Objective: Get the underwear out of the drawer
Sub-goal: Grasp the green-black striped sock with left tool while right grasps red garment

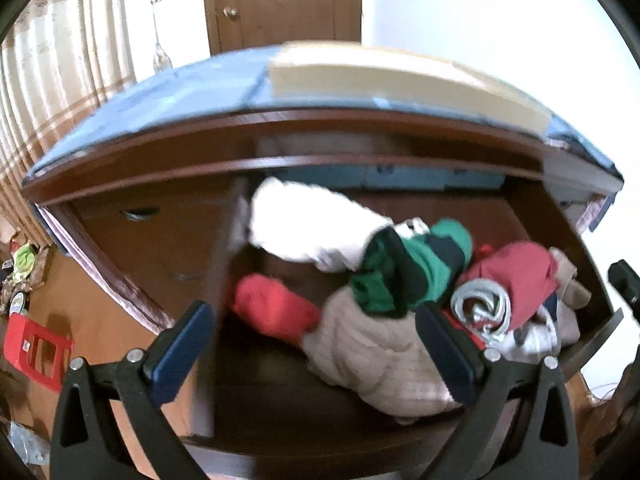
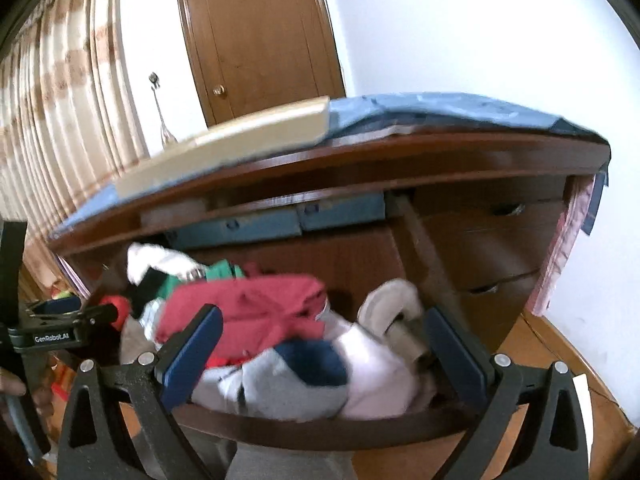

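Hovering wide open and empty, both tools (image 1: 316,344) (image 2: 324,348) face clothes (image 1: 400,280) piled in the drawer (image 2: 320,428).

White walls (image 2: 480,40), wooden door (image 2: 260,40), curtains (image 2: 60,120).

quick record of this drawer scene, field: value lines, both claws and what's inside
drawer: open drawer, full of loose clothes
contents: green and black garment, dark red garment, white garment, beige knit piece, red roll
left claw: left claw open, over the drawer's left part, holding nothing
right claw: right claw open, over the right part, holding nothing
dresser top: blue cloth, pale flat box
taken out: nothing yet
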Tool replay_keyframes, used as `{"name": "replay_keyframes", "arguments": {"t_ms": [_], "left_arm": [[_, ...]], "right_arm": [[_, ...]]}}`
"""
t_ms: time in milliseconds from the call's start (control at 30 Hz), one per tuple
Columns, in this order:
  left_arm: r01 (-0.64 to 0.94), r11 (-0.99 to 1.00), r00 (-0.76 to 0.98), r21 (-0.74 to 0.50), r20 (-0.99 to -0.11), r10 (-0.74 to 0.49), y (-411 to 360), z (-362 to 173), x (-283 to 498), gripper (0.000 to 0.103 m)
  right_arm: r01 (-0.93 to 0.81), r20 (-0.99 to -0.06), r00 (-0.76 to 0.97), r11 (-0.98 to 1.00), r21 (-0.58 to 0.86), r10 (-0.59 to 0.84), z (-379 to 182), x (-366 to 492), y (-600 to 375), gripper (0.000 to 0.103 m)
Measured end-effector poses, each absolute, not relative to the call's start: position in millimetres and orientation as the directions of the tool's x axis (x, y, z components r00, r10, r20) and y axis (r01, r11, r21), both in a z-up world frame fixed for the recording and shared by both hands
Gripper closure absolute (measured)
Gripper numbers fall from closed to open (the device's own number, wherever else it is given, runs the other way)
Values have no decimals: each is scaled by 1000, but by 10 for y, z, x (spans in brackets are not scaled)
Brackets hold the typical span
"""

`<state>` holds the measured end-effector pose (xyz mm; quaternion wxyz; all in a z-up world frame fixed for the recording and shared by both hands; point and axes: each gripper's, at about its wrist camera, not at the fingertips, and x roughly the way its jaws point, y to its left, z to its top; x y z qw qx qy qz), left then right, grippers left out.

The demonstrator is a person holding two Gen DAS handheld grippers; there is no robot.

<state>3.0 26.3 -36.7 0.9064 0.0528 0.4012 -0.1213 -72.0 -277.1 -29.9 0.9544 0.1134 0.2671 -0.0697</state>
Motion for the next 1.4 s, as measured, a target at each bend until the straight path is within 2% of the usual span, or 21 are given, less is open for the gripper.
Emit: {"name": "replay_keyframes", "arguments": {"t_ms": [67,333,467,600,700,900,1100,1167,1300,1367,1400], "left_arm": [[257,966,664,-1,-726,-177,351,-277,56,0],[290,954,632,-80,-732,-254,507,-110,281,0],[333,943,644,-7,-729,-233,455,-100,322,0],[377,925,629,51,-746,-216,394,-129,379,0],[410,910,614,59,-756,-228,352,-152,410,0],[458,886,588,66,-771,-246,240,-180,490,0],[495,864,555,90,-798,-235,141,-260,559,0],[508,855,544,100,-807,-229,99,-289,574,0],[543,834,528,102,-813,-245,-9,-293,601,0],[561,821,522,102,-814,-255,-82,-289,616,0],[578,809,514,103,-816,-263,-147,-292,623,0]], "right_arm": [[161,-517,855,970,182,-45,-162,-725,-2863,1],[-66,-604,780,981,183,165,114,-398,-2869,1],[-205,-681,690,969,139,244,35,-178,-2566,1],[-392,-770,605,918,-67,202,-94,-21,-2147,1],[-521,-822,529,845,-119,210,-189,105,-1966,1],[-601,-876,434,792,-108,211,-301,446,-1940,1],[-671,-932,312,737,-78,186,-662,707,-1878,2],[-677,-945,266,735,-41,192,-766,750,-1853,12],[-631,-938,240,775,44,249,-767,814,-1948,26],[-593,-926,239,799,99,293,-700,809,-2054,43],[-559,-911,246,816,145,330,-638,796,-2147,47]]}}
